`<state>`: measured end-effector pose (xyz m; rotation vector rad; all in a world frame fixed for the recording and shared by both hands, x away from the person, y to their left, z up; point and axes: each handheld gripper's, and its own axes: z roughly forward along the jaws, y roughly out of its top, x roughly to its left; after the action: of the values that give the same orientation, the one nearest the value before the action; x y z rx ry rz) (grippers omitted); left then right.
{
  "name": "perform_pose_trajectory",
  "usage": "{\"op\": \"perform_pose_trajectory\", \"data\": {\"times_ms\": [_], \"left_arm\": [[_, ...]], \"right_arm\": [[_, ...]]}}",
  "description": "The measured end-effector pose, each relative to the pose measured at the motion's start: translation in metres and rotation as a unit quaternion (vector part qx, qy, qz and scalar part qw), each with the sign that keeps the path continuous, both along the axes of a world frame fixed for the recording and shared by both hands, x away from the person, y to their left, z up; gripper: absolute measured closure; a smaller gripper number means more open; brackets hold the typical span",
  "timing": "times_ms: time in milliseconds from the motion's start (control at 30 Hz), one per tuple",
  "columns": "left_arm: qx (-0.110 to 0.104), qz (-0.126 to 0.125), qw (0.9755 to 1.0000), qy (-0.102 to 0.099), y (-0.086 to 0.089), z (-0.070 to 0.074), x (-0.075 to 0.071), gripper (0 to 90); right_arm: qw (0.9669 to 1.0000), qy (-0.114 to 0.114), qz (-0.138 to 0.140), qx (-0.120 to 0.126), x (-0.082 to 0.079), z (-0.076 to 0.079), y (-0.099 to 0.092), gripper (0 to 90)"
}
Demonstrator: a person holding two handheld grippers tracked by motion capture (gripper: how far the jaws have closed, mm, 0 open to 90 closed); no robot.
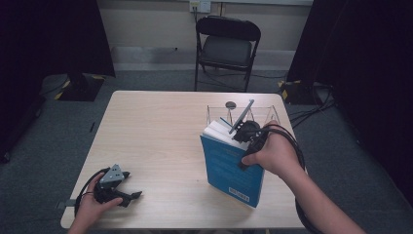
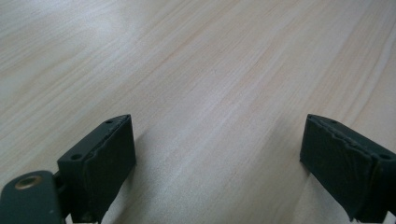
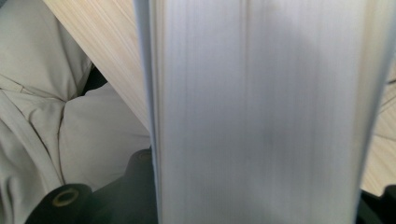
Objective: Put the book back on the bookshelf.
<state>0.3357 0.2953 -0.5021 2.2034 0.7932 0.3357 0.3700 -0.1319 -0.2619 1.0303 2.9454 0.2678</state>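
A thick blue book [image 1: 231, 170] stands tilted on its lower edge at the right of the wooden table [image 1: 160, 126]. My right gripper [image 1: 242, 137] is shut on the book's top, over the white page block. In the right gripper view the pale page edges [image 3: 261, 102] run up between the two black jaws of the right gripper [image 3: 257, 207]. My left gripper [image 1: 132, 185] rests near the table's front left corner with its jaws wide apart. In the left gripper view the left gripper [image 2: 219, 154] has only bare wood [image 2: 210, 70] between its pads.
A clear plastic stand [image 1: 267, 114] sits just behind the book, with a small dark round object [image 1: 230, 105] at its far side. A black folding chair [image 1: 226, 46] stands beyond the table. The person's light clothing [image 3: 56, 116] lies below the table's edge.
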Motion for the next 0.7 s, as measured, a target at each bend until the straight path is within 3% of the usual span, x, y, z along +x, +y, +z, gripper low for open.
{"op": "perform_pose_trajectory", "data": {"times_ms": [700], "left_arm": [[0.0,0.0,1.0,0.0,0.0,0.0,0.0,9.8]], "right_arm": [[0.9985,-0.005,-0.053,0.01,-0.002,0.006,-0.04,61.7]]}}
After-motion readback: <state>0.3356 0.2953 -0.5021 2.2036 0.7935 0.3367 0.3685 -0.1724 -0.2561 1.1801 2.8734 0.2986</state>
